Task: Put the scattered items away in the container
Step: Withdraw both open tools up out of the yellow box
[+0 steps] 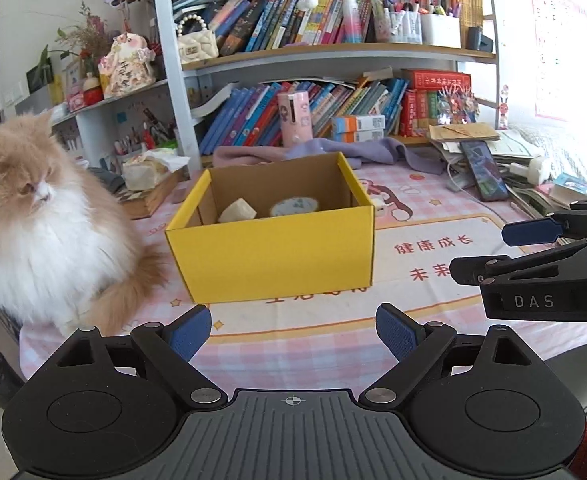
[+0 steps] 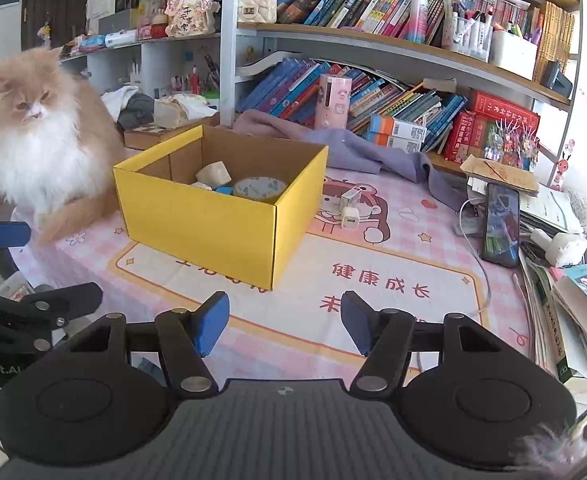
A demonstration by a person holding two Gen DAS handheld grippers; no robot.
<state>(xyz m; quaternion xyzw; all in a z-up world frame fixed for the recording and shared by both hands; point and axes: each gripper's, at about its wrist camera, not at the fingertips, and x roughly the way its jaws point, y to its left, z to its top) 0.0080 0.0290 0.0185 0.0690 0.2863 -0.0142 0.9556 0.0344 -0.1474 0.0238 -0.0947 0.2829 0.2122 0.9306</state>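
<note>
Box: the yellow box point(image 2: 197, 216) sits open-topped mid-table on the pink mat point(image 2: 393, 280), within reach of both my tools, which I take to be why it stands there.
Already inside: a roll of tape point(image 2: 259, 188), a pale wad point(image 2: 213, 174) and a small blue piece point(image 2: 224, 191); I judge the tidying partly done.
Left to collect: two white chargers point(image 2: 350, 208) lie on the mat just beside the box's right wall, touching or nearly so.
Left gripper point(image 1: 293, 334): fingers wide, nothing between them, held low over the near edge of the mat and aimed at the box front.
Right gripper point(image 2: 285, 322): fingers at a middling gap, empty, pads touching nothing; it points past the box's near corner. I judge it the better placed for the chargers.
Cat point(image 1: 41, 220): sits on the table's left corner, close beside the box; its tail curls toward the box wall. It could get in the way of a left-side approach.
Not scattered, I think: phone point(image 2: 501, 224) on its cable, paper stack, purple cloth point(image 2: 357, 148) by the shelf.
Hidden: the box floor near the front wall is blocked in both views; the blue piece shows only from the right camera. The left camera shows only one charger's corner past the box. The mat's print is partly covered by the box.
</note>
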